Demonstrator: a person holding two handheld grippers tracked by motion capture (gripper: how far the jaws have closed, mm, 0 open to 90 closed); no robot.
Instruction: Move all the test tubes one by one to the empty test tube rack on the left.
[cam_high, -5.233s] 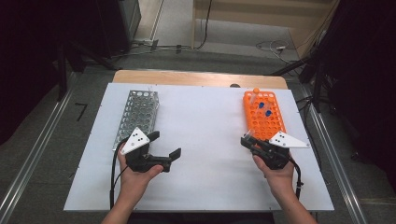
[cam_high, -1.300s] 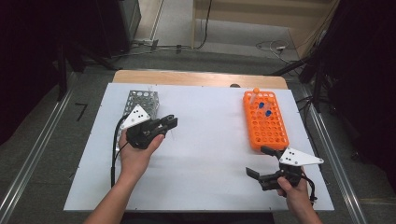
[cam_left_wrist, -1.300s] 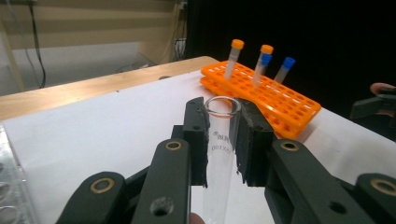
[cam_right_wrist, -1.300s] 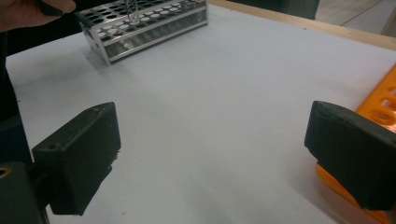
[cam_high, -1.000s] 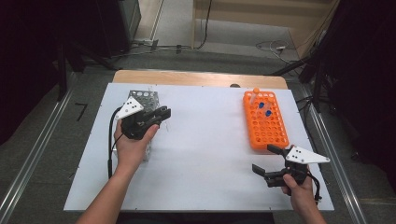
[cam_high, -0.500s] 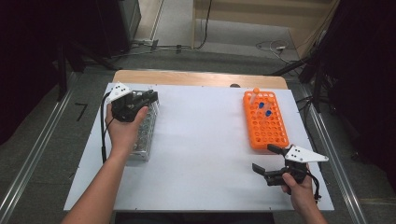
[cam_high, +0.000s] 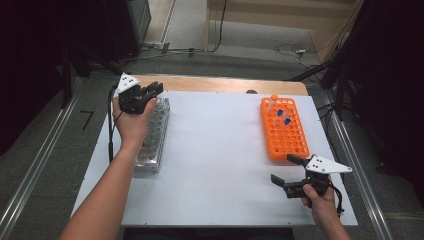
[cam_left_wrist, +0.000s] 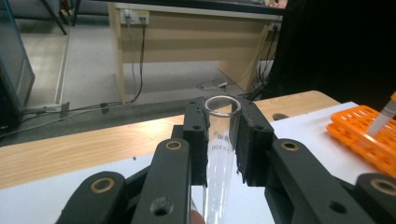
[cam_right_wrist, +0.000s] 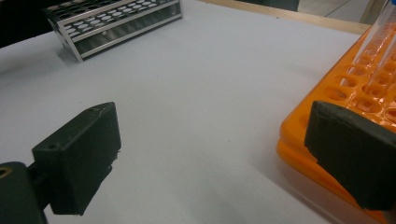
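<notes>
The left claw (cam_left_wrist: 223, 140) is closed tight on a clear glass tube (cam_left_wrist: 221, 144), which stands nearly upright between the two black pads with its open rim a little above them (some small print on the glass is too blurred to read). In the high view this left claw (cam_high: 150, 91) is over the far end of the metal rack (cam_high: 155, 135), near the far left corner of the tabletop (cam_high: 220, 155); the tube itself is too small to make out there. The right claw (cam_high: 286, 172) is wide open and holds nothing; it is low over the white surface, just beside the near end of the orange rack (cam_high: 284, 129) and not touching it. In the right gripper view the two pads stand far apart, with bare white tabletop (cam_right_wrist: 196, 102) between them, the orange rack (cam_right_wrist: 345, 116) behind the pad on the right and the metal rack (cam_right_wrist: 112, 23) far off. The orange rack carries a few tubes with blue and orange caps (cam_high: 280, 112) at its far end. The white sheet lies on a wooden board. Around it are grey floor, metal rails on both sides, cables, a pale wooden desk behind and dark curtains.
</notes>
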